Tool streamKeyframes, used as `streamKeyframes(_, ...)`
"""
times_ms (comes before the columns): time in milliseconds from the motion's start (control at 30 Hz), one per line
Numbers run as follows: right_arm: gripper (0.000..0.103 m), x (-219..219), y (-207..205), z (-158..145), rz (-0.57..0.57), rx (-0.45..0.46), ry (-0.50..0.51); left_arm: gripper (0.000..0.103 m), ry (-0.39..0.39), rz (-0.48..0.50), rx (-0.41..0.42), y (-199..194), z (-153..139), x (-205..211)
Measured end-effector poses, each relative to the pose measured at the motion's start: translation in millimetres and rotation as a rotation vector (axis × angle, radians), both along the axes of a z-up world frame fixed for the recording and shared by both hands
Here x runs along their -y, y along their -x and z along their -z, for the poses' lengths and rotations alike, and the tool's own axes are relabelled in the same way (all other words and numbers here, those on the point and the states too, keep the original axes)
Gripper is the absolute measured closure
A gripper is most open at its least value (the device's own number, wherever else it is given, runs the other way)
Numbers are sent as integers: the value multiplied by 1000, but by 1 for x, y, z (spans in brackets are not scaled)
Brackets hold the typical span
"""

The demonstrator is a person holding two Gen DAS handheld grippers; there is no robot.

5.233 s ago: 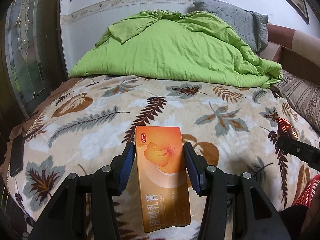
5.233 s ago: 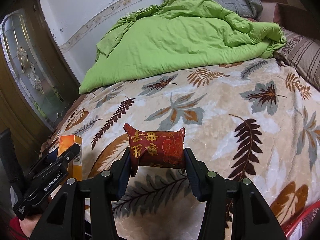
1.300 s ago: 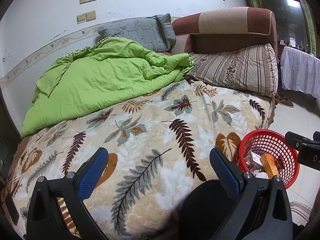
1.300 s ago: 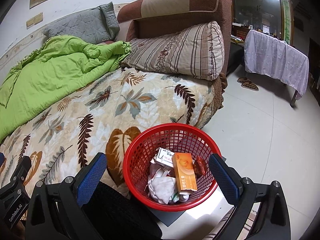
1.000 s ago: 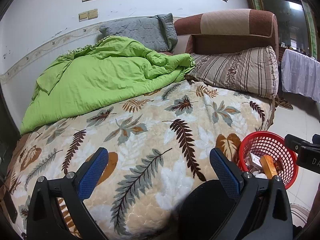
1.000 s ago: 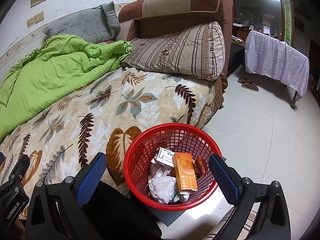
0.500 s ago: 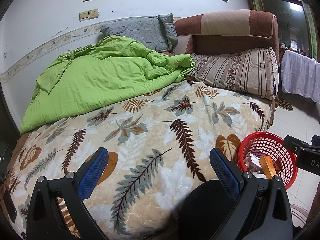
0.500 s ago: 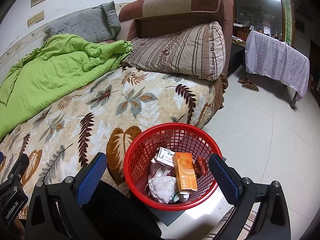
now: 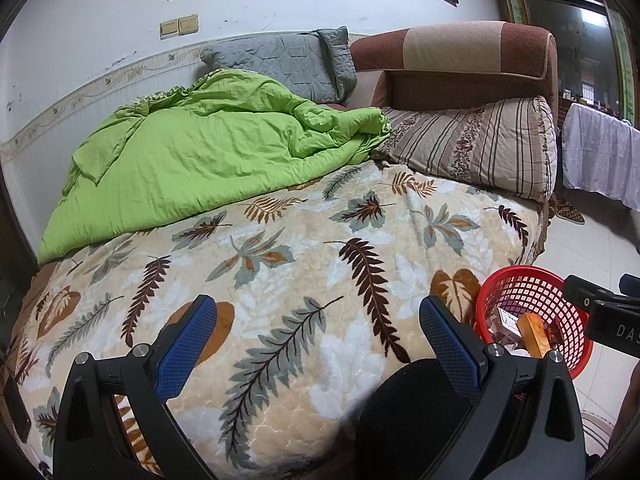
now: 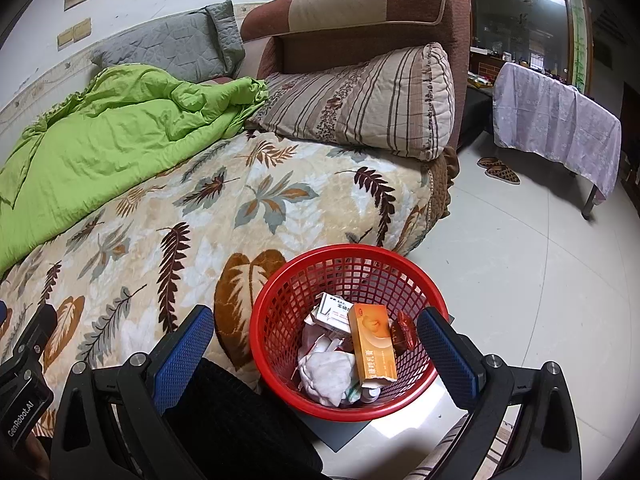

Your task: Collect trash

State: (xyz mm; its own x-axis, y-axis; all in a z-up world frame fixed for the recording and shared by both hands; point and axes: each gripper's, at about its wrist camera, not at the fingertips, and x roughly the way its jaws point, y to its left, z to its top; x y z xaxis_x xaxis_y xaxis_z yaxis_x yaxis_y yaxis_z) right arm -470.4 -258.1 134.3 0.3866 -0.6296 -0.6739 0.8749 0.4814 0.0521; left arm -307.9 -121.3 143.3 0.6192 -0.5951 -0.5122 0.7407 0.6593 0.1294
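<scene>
A red mesh basket (image 10: 280, 300) stands on the floor beside the bed and also shows in the left wrist view (image 9: 528, 284). In it lie an orange box (image 10: 372, 344), a dark red wrapper (image 10: 402, 334), a white box (image 10: 334, 312) and crumpled white tissue (image 10: 326, 372). My right gripper (image 10: 314, 344) is open and empty, just above the basket's near rim. My left gripper (image 9: 318, 338) is open and empty over the leaf-patterned blanket (image 9: 280, 240), left of the basket.
A green quilt (image 9: 208, 152), a grey pillow (image 9: 280, 64) and a striped pillow (image 9: 472, 148) lie at the far side of the bed. A brown headboard (image 10: 360, 12) stands behind. A cloth-covered table (image 10: 556, 120) and slippers (image 10: 498, 170) are on the tiled floor to the right.
Since 5.2 s ago both grippers have let go of the orange box and red wrapper, which now lie in the basket. In the last second almost nothing moves.
</scene>
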Motion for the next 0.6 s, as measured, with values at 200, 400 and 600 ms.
streamKeyframes(200, 0, -1, -2, 1, -5, -4, 0, 2, 2, -3, -10, -1, 1, 0)
streamKeyframes(400, 0, 0, -28, 9, -113, -27, -8, 2, -2, -83, -90, -21, 11, -8)
streamKeyframes(600, 0, -9, -98, 12, -301, -78, 17, 2, -7, -349, -233, -82, 34, -50)
